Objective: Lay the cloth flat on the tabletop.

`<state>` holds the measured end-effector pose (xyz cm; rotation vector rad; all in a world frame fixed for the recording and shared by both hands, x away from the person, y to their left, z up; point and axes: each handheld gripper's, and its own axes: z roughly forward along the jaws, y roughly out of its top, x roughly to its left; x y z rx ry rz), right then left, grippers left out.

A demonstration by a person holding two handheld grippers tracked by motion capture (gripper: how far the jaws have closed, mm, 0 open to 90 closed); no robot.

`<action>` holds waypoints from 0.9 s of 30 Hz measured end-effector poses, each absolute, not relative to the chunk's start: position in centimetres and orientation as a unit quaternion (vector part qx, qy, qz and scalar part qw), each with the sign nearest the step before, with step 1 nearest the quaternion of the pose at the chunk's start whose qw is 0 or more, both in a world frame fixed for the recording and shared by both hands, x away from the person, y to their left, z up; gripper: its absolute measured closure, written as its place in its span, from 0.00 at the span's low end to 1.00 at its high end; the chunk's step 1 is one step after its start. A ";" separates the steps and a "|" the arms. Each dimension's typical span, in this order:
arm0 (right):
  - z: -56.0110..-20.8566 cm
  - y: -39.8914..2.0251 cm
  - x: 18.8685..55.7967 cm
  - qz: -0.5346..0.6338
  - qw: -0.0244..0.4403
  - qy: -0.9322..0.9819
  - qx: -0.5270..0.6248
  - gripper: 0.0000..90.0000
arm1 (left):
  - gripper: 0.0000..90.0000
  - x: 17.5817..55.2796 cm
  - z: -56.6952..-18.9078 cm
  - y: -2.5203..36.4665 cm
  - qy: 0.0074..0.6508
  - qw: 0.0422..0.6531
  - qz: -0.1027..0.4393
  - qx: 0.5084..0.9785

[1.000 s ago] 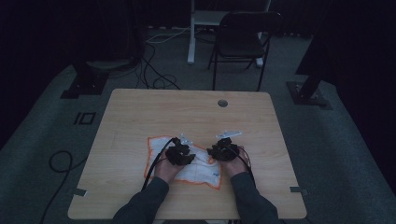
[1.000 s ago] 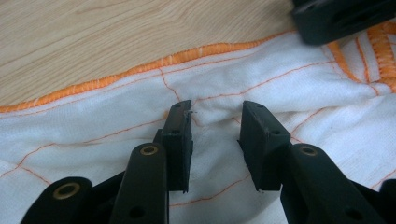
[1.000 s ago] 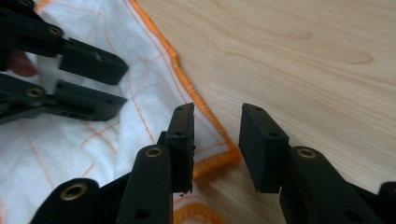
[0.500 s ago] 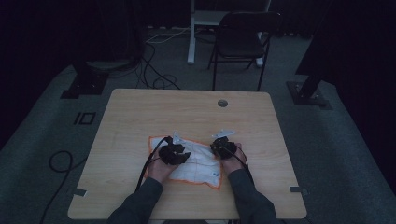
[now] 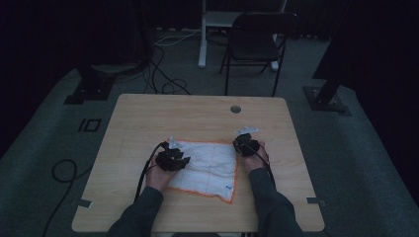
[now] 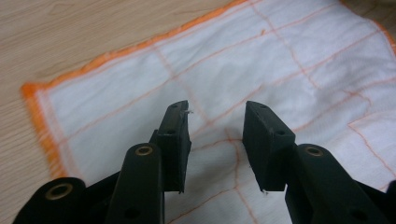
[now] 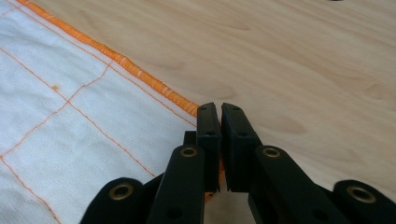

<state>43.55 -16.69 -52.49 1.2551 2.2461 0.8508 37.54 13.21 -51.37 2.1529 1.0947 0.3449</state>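
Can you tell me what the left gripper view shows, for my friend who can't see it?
Two black jaws of the left claw stand apart, open, just above a white cloth with thin orange grid lines and an orange edge. The cloth lies on a light wooden table.

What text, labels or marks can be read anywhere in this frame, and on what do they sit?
"10" or "IO": a boxy mark on the grey floor left of the table, in the high view; it could be a sign and no number.
Small blue mark on the cloth near its near right corner: too small and blurred to read.
Nothing written shows on the left tongs or the right tongs.
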 end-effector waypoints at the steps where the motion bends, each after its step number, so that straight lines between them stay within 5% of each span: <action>1: -52.4 -17.0 44.0 0.304 0.217 0.809 0.455 0.96 | 0.68 37.6 -51.4 13.3 0.423 0.344 0.135 0.827; 12: -52.0 -19.2 45.3 0.287 0.233 0.795 0.481 0.96 | 0.68 38.1 -50.9 14.6 0.439 0.346 0.154 0.815; 18: -51.5 -19.5 44.3 0.303 0.226 0.786 0.489 0.79 | 0.69 39.7 -50.7 15.4 0.460 0.351 0.168 0.798; 27: -51.7 -18.5 41.0 0.338 0.186 0.793 0.471 0.70 | 0.71 42.3 -51.2 14.8 0.471 0.339 0.165 0.797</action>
